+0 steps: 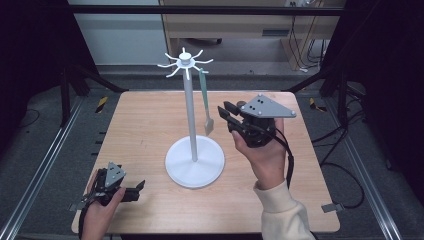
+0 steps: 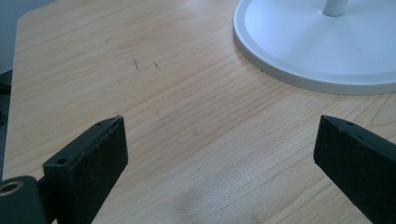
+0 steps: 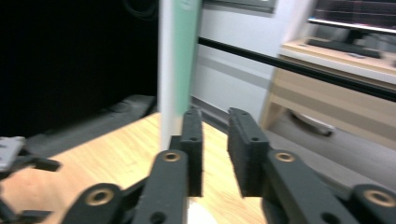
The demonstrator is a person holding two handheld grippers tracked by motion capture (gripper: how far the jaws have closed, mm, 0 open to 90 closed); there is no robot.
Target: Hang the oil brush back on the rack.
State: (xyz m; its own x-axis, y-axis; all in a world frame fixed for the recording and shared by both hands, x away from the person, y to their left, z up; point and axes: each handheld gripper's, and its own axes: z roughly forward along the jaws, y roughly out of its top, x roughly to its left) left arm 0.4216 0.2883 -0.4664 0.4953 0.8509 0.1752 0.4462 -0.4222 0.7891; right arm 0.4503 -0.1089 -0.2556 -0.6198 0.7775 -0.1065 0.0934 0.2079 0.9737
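A white stand rises mid-table: a round base (image 1: 195,162) (image 2: 308,51), a thin pole (image 1: 190,115) (image 3: 166,70) and a crown of hooks (image 1: 185,61). A green-handled utensil (image 1: 204,95) (image 3: 187,51) hangs from a right-hand hook, its pale head near the pole. My right gripper (image 1: 224,111) (image 3: 215,114) is held in the air just right of the utensil's head. Its jaws stand a narrow gap apart with nothing between them, and the handle is beyond its left jaw. My left gripper (image 1: 140,189) (image 2: 222,123) rests low at the table's front left, wide open and empty, pointing toward the base.
The wooden table (image 1: 150,120) has bare wood around the base. Black frame posts and metal rails flank it. Cables lie on the floor at right. A wooden cabinet stands beyond the far edge.
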